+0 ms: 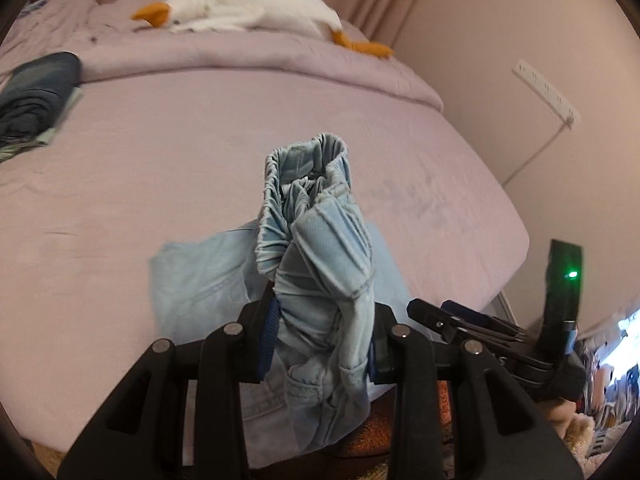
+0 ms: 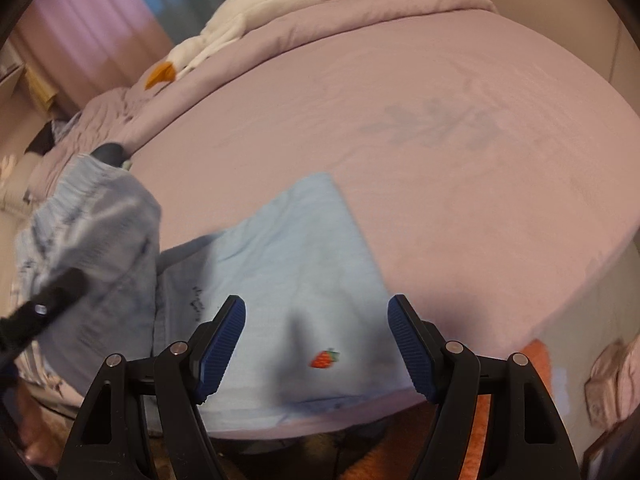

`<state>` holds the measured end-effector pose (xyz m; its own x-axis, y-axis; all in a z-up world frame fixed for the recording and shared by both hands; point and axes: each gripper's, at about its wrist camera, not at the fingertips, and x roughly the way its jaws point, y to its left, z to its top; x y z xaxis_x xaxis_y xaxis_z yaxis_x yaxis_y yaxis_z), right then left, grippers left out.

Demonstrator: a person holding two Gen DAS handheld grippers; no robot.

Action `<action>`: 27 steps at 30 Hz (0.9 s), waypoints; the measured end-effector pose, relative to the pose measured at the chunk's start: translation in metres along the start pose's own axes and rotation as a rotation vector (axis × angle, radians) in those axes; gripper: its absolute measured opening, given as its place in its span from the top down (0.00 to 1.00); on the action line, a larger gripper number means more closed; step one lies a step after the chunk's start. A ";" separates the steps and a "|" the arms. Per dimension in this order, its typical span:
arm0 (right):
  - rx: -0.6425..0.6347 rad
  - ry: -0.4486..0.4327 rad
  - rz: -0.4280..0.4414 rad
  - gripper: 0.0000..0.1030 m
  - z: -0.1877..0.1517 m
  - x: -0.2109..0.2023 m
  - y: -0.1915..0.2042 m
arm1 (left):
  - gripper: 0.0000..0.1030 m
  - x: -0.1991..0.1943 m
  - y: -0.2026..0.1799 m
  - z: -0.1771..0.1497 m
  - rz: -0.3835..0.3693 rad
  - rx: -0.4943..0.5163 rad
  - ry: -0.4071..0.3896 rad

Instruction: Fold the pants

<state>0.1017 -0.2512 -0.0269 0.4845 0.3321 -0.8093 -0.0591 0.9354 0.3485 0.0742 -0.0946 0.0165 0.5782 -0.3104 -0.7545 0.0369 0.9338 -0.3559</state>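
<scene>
L tool [image 1: 320,344] clenched on pants [image 1: 316,240] waistband, rest lying at bed [image 1: 200,152] near edge. R tool [image 2: 316,344] released above them. Goose [image 1: 248,12] w/ quilt at far edge; dark clothes [image 1: 36,88] left edge.

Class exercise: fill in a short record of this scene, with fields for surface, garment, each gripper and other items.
surface: bed with lilac sheet
garment: light blue pants, partly flat near the bed's edge
left gripper: shut on the bunched waistband, lifted
right gripper: open, above the pants, holding nothing
other items: white plush goose, dark folded clothes
</scene>
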 end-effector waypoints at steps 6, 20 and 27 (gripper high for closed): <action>0.047 0.009 -0.010 0.29 -0.007 -0.003 -0.019 | 0.66 0.048 -0.009 0.000 -0.036 0.001 0.097; 0.068 0.018 0.099 0.29 -0.005 -0.011 -0.015 | 0.16 0.010 0.031 -0.002 -0.026 -0.115 0.017; 0.036 0.094 0.211 0.29 -0.008 0.009 0.008 | 0.16 0.012 0.085 -0.030 0.192 -0.242 0.079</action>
<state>0.0989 -0.2397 -0.0350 0.3814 0.5315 -0.7563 -0.1184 0.8395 0.5303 0.0602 -0.0245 -0.0390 0.4902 -0.1542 -0.8579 -0.2674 0.9102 -0.3164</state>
